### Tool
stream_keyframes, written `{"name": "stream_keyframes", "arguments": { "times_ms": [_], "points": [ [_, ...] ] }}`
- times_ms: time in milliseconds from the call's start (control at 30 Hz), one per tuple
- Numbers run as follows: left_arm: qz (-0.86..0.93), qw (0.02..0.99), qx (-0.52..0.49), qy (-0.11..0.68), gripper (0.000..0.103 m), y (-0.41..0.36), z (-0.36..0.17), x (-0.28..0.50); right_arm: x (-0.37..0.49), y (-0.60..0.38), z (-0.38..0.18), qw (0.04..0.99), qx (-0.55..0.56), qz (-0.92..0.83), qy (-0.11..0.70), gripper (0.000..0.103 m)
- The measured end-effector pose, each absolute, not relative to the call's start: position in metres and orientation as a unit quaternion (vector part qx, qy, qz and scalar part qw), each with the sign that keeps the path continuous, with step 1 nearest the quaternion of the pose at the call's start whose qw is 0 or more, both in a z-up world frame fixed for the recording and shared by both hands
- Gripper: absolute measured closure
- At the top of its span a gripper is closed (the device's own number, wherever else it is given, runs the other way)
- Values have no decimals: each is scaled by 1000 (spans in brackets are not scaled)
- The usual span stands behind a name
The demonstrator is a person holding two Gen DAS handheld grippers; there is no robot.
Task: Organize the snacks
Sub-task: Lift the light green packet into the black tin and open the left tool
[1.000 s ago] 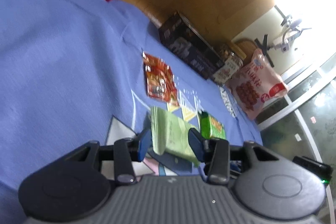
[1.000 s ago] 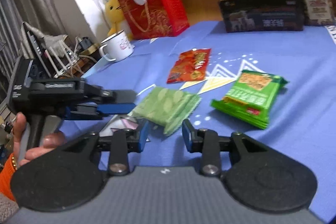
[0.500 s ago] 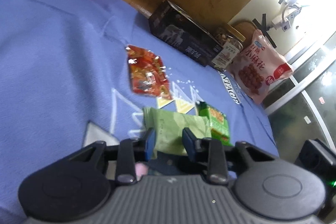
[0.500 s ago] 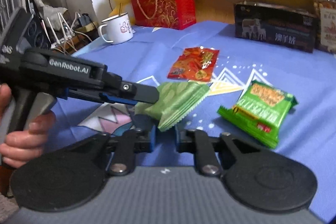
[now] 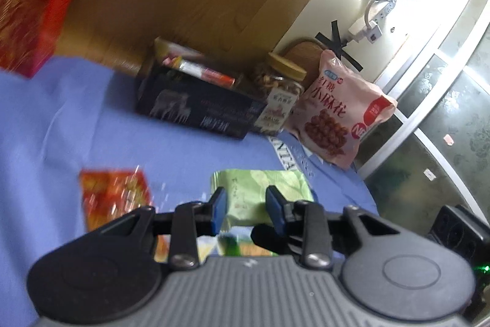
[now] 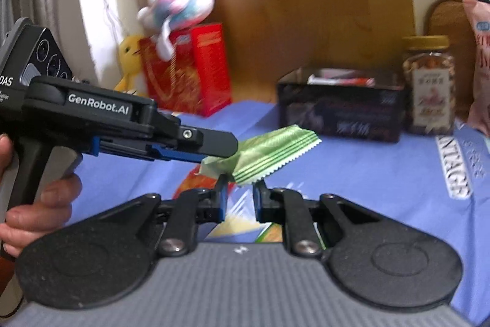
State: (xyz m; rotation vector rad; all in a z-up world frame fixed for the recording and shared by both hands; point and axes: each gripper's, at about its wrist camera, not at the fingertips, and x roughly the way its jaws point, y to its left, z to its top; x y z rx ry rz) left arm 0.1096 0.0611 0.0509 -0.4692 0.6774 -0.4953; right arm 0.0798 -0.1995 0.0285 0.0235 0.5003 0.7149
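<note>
A light green packet (image 5: 260, 192) hangs in the air above the blue cloth (image 5: 92, 124), and my left gripper (image 5: 246, 209) is shut on it. In the right wrist view the same packet (image 6: 275, 152) sticks out of the left gripper (image 6: 222, 149), which a hand holds at the left. My right gripper (image 6: 240, 195) sits just under it, jaws narrow, with the packet's lower serrated corner between its tips. On the cloth below lie a red snack packet (image 5: 113, 198) and a darker green pack (image 6: 269, 233), partly hidden. An open dark box (image 6: 340, 109) with snacks inside stands ahead.
Beside the dark box (image 5: 199, 106) stand a nut jar (image 5: 281, 100) and a pink snack bag (image 5: 340, 115). A red gift box (image 6: 190, 66) with a plush toy (image 6: 180, 2) on it stands at the back left against the wooden wall. A glass door lies to the right.
Both grippers narrowed around the light green packet and lifted it off the cloth. Both views have swung up and toward the dark box; the mug has left view.
</note>
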Motion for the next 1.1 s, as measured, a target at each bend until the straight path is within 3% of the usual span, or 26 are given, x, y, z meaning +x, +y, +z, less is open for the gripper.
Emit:
{"name": "stream_keyframes", "arguments": {
  "times_ms": [333,633,1100],
  "points": [
    [-217,907,-204,297,75,48,82,220,181,-199,42,928,13,326,182,83],
    [-146,926,-163,308,74,21,68,308,276,-197,45,937,30,270,219,80],
    [-72,945,-88,307,72,-9,64,198,157,-251,39,927,116,260,242,79]
  ]
}}
